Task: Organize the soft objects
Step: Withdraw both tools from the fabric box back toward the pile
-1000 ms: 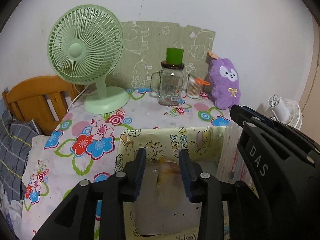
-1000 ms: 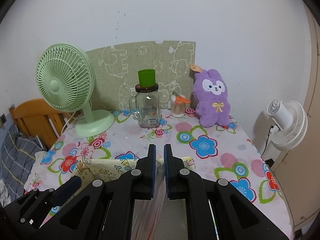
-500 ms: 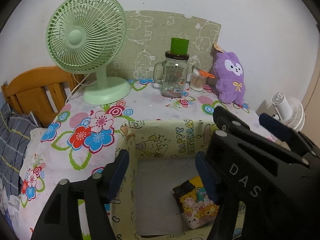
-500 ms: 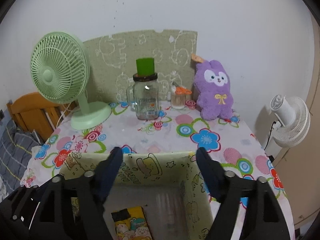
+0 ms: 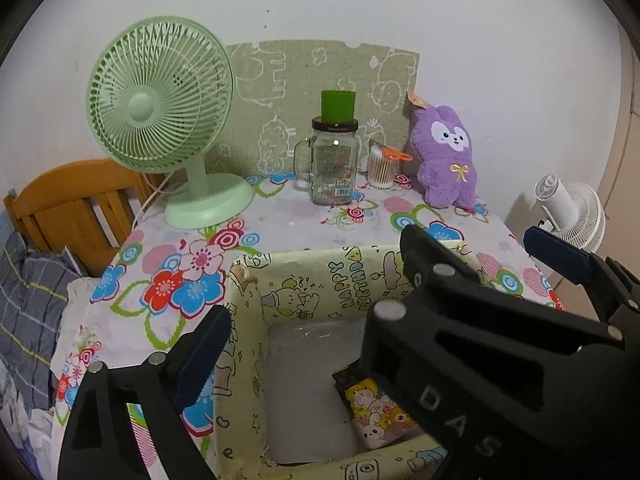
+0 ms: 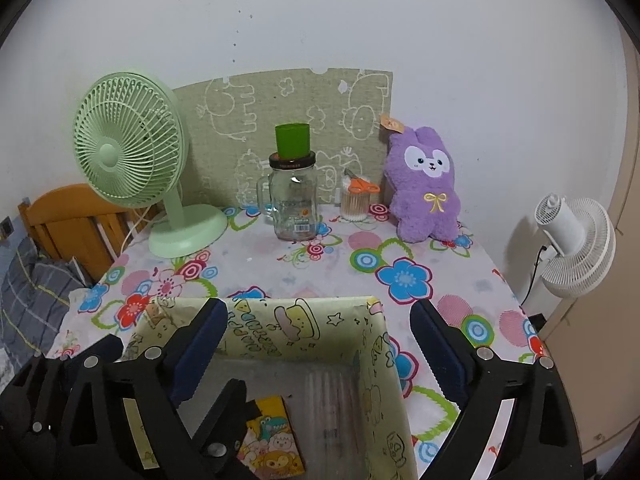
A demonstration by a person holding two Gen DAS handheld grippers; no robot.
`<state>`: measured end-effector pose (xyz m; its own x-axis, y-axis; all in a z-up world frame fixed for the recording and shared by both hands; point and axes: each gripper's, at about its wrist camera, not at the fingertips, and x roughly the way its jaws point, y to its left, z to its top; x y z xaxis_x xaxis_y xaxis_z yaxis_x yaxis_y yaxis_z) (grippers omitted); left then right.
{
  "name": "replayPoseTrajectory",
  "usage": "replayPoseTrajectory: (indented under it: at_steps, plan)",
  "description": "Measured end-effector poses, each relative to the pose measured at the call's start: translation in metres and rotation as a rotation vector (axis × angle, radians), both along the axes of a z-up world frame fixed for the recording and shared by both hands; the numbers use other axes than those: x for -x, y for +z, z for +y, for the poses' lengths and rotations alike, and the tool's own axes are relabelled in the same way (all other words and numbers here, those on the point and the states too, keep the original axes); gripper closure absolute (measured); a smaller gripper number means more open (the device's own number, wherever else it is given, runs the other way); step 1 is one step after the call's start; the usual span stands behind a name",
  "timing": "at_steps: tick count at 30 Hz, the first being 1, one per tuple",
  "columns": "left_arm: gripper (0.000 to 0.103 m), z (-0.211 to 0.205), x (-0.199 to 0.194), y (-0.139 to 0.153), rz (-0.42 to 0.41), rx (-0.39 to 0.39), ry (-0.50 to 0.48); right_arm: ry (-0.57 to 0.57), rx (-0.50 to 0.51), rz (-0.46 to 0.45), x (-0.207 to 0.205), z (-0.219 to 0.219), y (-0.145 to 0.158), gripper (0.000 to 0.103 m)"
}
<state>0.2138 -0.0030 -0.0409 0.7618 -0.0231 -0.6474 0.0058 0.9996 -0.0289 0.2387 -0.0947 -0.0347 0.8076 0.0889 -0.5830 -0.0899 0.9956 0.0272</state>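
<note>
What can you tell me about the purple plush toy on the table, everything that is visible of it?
The purple plush toy is a fluffy animal figure with two short ears, a white face patch with dark eyes and a small mouth, and a yellow bow on its chest. A small tan tag hangs at one ear. It stands upright at the back right of the flowered tablecloth, and seems to lean against the wall, beside the green patterned board. A clear cup of cotton swabs stands just to its left. Nothing grips it.
</note>
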Motion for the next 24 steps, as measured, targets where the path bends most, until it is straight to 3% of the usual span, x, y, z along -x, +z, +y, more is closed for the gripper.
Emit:
replayPoseTrajectory:
  at_steps: [24]
  plan:
    - [0.000,-0.009,0.059,0.038,-0.104,-0.024,-0.009,0.006,-0.013,-0.070,0.067,-0.013,0.038,0.004]
